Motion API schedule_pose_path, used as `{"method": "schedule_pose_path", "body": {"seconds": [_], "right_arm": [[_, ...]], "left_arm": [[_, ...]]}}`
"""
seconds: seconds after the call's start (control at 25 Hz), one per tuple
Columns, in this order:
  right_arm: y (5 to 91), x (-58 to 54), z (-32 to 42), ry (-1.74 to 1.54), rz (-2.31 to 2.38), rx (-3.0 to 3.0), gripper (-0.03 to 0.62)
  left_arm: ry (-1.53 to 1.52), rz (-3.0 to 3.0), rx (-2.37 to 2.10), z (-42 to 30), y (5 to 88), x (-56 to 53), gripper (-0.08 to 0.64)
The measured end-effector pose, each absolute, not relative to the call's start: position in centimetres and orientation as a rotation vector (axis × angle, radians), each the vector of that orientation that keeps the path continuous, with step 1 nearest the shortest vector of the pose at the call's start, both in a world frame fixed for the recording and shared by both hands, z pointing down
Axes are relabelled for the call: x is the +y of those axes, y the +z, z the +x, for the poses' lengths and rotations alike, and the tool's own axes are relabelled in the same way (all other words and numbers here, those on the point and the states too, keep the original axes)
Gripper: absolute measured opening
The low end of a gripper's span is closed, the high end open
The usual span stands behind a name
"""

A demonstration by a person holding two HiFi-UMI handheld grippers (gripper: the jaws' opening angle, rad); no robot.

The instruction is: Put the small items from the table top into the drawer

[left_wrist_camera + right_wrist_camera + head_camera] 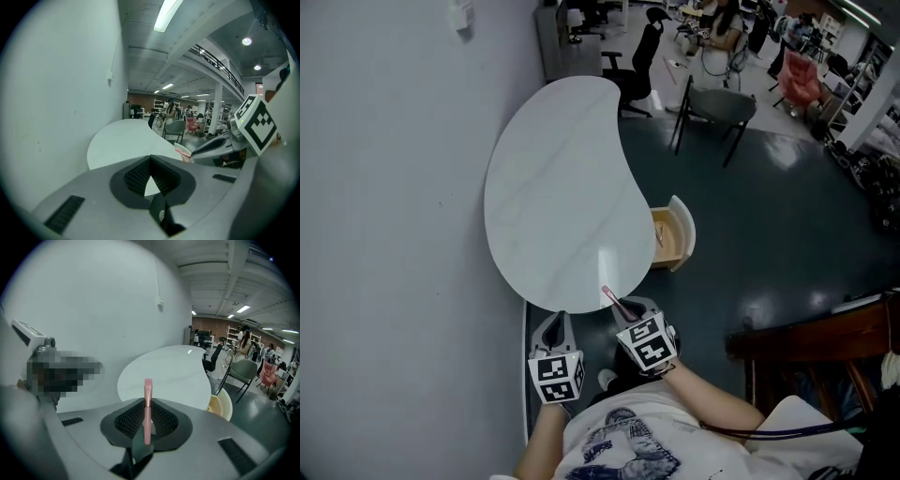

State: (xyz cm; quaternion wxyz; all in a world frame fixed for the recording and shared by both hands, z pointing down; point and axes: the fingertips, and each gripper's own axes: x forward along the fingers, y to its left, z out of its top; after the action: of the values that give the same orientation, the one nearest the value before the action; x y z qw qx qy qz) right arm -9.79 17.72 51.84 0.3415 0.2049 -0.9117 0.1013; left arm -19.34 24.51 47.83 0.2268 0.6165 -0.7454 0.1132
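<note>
One small item is left outside the drawer [673, 236], as far as these views show: a pink stick [607, 295], thin and flat. The right gripper [622, 306] has it clamped between narrow jaws. In the right gripper view the stick stands up out of the pads, its top end poking past the tips. It hangs over the near edge of the table top [553, 187] and does not touch it.

The left gripper [558, 321] sits just beside the right one, also at the near edge. Its jaw tips meet, leaving only a small gap lower down, and nothing is between them.

The table top looks bare from end to end in all three views, so the clearing seems almost finished. The drawer stands pulled out at the table's right side, well apart from the stick. Something small may already lie inside it, but the head view is too coarse to say what.

What remains, I judge, is to carry the stick across to the drawer, lower it past the rim and open the jaws. The stick is slim and held by its lower part, so it could twist in the pads on the way.
</note>
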Motion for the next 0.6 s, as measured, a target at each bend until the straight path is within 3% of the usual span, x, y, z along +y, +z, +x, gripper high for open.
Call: {"method": "schedule_pose_path", "body": {"seconds": [0.6], "right_arm": [[50.0, 16.0, -2.4, 0.312, 0.700, -2.371, 0.058]], "left_arm": [[0.338, 1.830, -1.969, -13.2, 47.1, 21.5, 0.023]]}}
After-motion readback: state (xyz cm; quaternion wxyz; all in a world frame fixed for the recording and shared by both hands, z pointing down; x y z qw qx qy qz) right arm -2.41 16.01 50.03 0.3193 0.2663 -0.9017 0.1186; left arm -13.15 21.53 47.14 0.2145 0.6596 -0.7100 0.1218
